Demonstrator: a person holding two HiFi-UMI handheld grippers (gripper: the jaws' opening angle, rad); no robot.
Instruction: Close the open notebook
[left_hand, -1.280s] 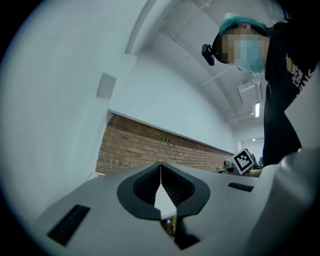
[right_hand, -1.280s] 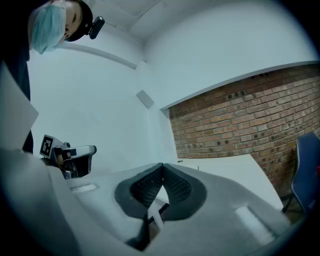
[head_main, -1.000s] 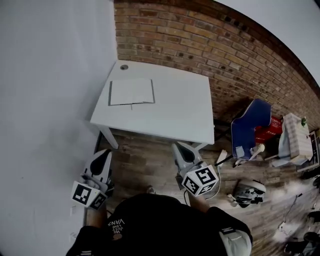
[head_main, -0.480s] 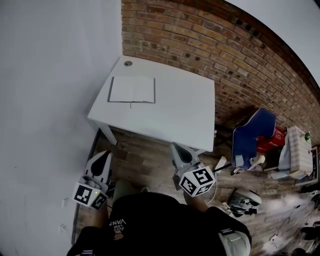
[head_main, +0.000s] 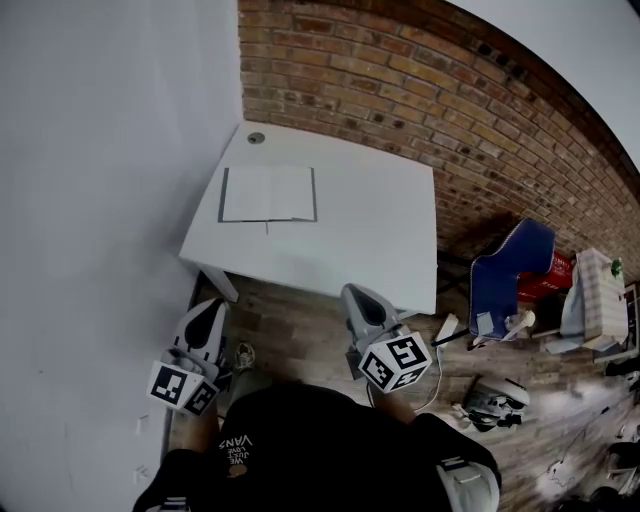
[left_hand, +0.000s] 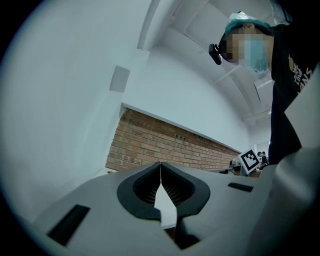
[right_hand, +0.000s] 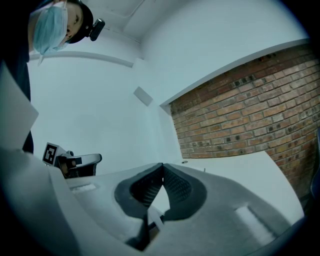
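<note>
White tabletop (head_main: 370, 240): it stood in the corner between the pale wall (head_main: 100, 150) and the brick wall (head_main: 420, 90).
Notebook (head_main: 268, 194): it lay open and flat on the tabletop's far left part, near the pale wall.
Left tool (head_main: 207, 305): you held it over the wood floor (head_main: 300, 320), short of the tabletop and well apart from the notebook. Its jaws were pressed together on nothing.
Right tool (head_main: 356, 294): you held it just before the tabletop's near edge. Its jaws met at the tips, empty.
</note>
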